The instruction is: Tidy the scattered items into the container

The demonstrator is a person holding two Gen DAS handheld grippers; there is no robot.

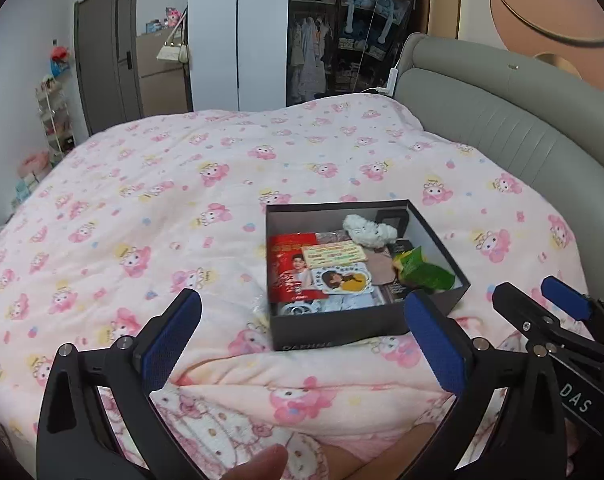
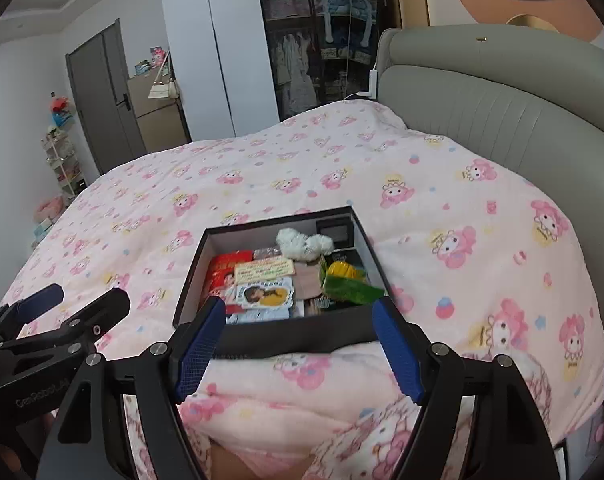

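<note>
Pink cartoon-print quilt (image 1: 222,184) spread over bed; grey padded headboard (image 1: 502,120) behind, wardrobe (image 2: 218,52) beyond. Dark cardboard box (image 1: 342,328) set on quilt, filled: red packet (image 1: 290,256), white fluffy item (image 1: 368,230), green wrapper (image 1: 422,274), cards. Left tool (image 1: 302,340) wide, empty, box just ahead. Right tool (image 2: 298,340) wide, empty, before box's near wall.

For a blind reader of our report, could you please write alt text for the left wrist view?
A dark box full of small items sits on a pink cartoon-print blanket on a bed. The open, empty left tool frames it from below, with the right tool at the right edge.
</note>
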